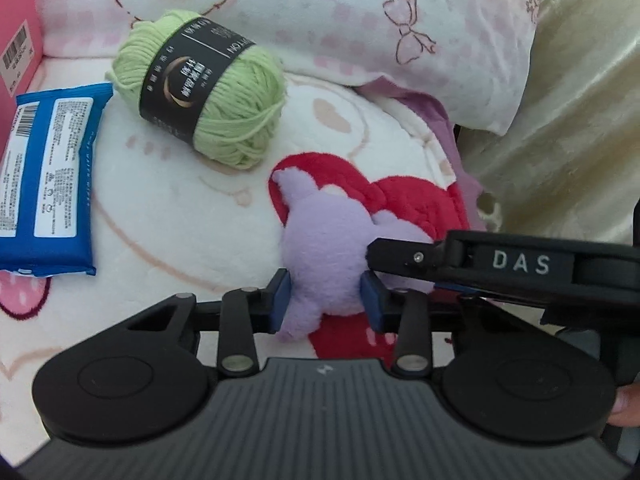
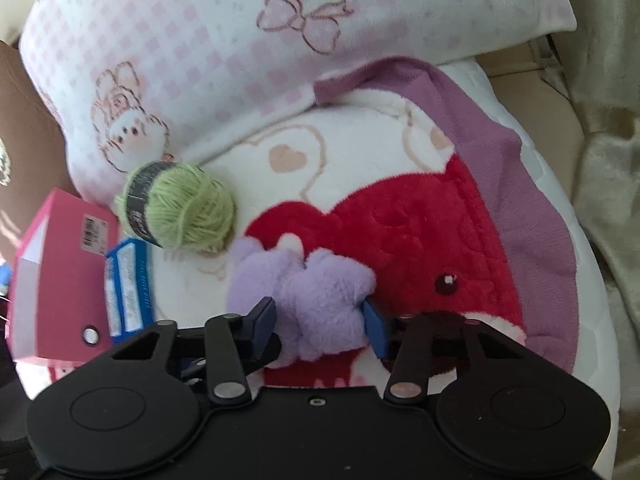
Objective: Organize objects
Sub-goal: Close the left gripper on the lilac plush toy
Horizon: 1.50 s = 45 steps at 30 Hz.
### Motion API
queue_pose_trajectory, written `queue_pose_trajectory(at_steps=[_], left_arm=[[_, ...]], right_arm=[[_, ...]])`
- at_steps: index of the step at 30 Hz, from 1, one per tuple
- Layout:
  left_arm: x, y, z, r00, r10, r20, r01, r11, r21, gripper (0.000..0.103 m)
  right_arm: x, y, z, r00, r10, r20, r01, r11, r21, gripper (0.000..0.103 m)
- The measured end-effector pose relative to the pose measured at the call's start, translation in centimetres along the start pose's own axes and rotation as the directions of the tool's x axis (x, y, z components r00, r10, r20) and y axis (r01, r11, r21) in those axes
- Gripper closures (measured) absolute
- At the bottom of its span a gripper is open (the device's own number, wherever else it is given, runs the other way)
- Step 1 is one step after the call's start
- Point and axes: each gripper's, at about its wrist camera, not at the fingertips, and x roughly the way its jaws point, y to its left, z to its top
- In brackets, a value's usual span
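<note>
A lilac plush toy [image 1: 324, 240] lies on the red heart of a fleece blanket [image 1: 160, 220]. My left gripper [image 1: 326, 300] is shut on its lower body, a blue pad pressing into the fur on each side. In the left wrist view one black finger [image 1: 400, 258] of my right gripper reaches in from the right against the toy. In the right wrist view my right gripper [image 2: 320, 320] is shut on another lobe of the same plush toy [image 2: 320, 292], which bulges between its pads. A green yarn ball [image 1: 200, 88] with a black band lies beyond the toy.
A blue wipes pack [image 1: 48, 176] lies left of the yarn, next to a pink box [image 1: 16, 28]. A pink-checked pillow [image 1: 360, 12] lies along the back. Beige fabric [image 1: 560, 120] drapes to the right of the blanket's edge.
</note>
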Motion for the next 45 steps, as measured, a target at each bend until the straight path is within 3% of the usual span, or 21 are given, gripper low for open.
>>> queue_pose_trajectory(at_steps=[8,14,15,22,25,33,45], left_arm=[[0.9,-0.6,-0.4,0.999,0.04,-0.018,-0.04,0.999,0.016,0.06],[1.0,-0.5,-0.7,0.999,0.045,-0.005,-0.045,0.999,0.005,0.056],[1.0,-0.5,-0.8,0.999,0.042,-0.008,-0.042,0.999,0.012,0.054],[1.3,-0.5,-0.5,0.999,0.037,-0.011,-0.037,0.999,0.039,0.054],[1.6,-0.5,-0.2,1.0,0.029,-0.005,-0.029,0.999,0.032,0.055],[1.1,-1.0,-0.9,0.999,0.029,0.037,-0.031,0.998,0.049,0.062],[-3.9,0.6,-2.5,0.997,0.045,0.055,-0.047,0.998,0.033,0.062]], right_arm=[[0.6,-1.6,0.3,0.997,0.041,-0.068,-0.035,0.996,0.083,0.049],[0.4,-1.7,0.1,0.997,0.042,-0.065,-0.036,0.995,0.092,0.049],[0.4,-1.6,0.0,0.997,0.043,-0.071,-0.038,0.996,0.081,0.044],[0.3,-0.6,-0.2,0.998,0.042,-0.054,-0.042,0.999,0.0,0.041],[0.7,-0.5,0.1,0.996,0.062,-0.057,-0.063,0.998,-0.025,0.032],[1.5,0.9,0.0,0.998,0.053,-0.029,-0.056,0.992,-0.113,0.031],[-0.3,4.9,-2.2,0.992,0.117,-0.046,-0.125,0.944,-0.306,0.031]])
